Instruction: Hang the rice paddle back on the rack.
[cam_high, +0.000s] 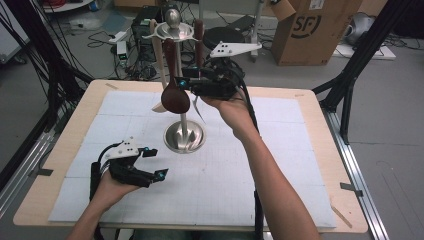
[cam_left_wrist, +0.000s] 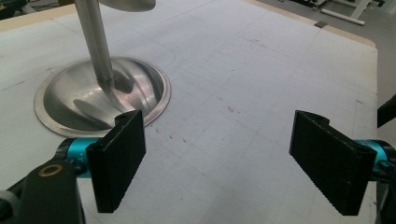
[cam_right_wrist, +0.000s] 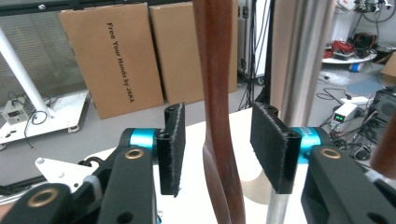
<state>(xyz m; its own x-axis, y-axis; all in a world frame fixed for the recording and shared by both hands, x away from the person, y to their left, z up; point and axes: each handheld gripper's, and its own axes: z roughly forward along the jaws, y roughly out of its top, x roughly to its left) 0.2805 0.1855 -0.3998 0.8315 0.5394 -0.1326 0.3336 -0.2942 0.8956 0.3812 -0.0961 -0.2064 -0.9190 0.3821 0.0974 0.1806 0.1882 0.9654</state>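
The tabletop (cam_high: 300, 165) is covered by a white gridded mat, and its near edge is cut off at the bottom of the high view. On it stands a steel utensil stand (cam_high: 184, 136), with a dished round base, an upright pole and a ring with a ball at the top; in the left gripper view its upper part runs out of frame. From the ring hang several utensils. The dark wooden spoon (cam_high: 174, 95) hangs with its long axis near vertical, bowl down and handle up, just in front of the pole and above the base. Its hook end at the ring is hard to make out among the other handles.

The right gripper (cam_high: 186, 84) is held level at the spoon's handle. In the right gripper view the handle (cam_right_wrist: 219, 116) passes upright between the two fingers (cam_right_wrist: 172, 149), with a clear gap on either side, so nothing is clamped; both its ends are cut off there.

The left gripper (cam_high: 154, 162) rests low over the mat near the front left, fingers (cam_left_wrist: 119, 163) spread wide and holding nothing.
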